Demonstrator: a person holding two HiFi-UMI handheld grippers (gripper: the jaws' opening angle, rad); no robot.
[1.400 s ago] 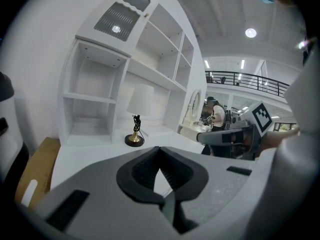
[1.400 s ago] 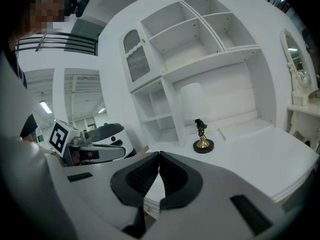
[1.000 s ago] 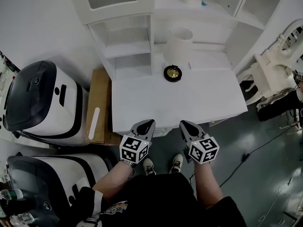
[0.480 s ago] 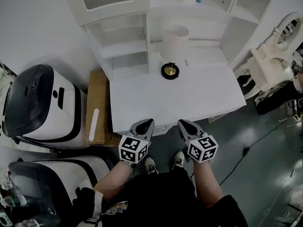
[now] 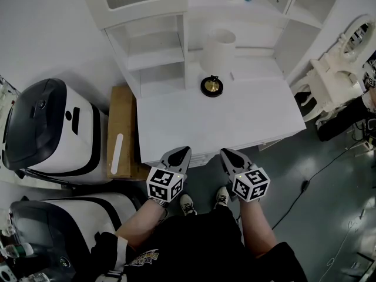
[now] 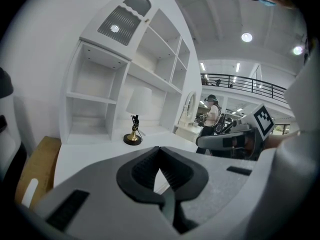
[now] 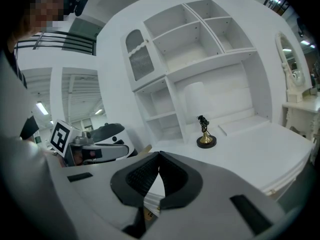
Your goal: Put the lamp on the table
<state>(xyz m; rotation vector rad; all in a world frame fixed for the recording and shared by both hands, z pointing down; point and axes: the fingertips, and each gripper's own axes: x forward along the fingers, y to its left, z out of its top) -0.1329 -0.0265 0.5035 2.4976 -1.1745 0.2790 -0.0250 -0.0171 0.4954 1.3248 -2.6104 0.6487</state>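
Note:
The lamp (image 5: 218, 51) has a white shade and a round black and gold base. It stands upright at the back of the white table (image 5: 176, 128), close to the shelf unit. It also shows in the left gripper view as the lamp (image 6: 133, 136) and in the right gripper view as the lamp (image 7: 205, 140). My left gripper (image 5: 184, 152) and right gripper (image 5: 225, 153) hover side by side at the table's front edge, far from the lamp. Both are shut and hold nothing. The left gripper (image 6: 160, 148) and right gripper (image 7: 159, 154) show their tips touching.
A white shelf unit (image 5: 154, 57) rises behind the table. A brown cardboard box (image 5: 120, 131) stands left of the table, with two white and black machines (image 5: 50, 125) beyond it. A white chair (image 5: 332, 81) and floor cables (image 5: 317, 184) are on the right.

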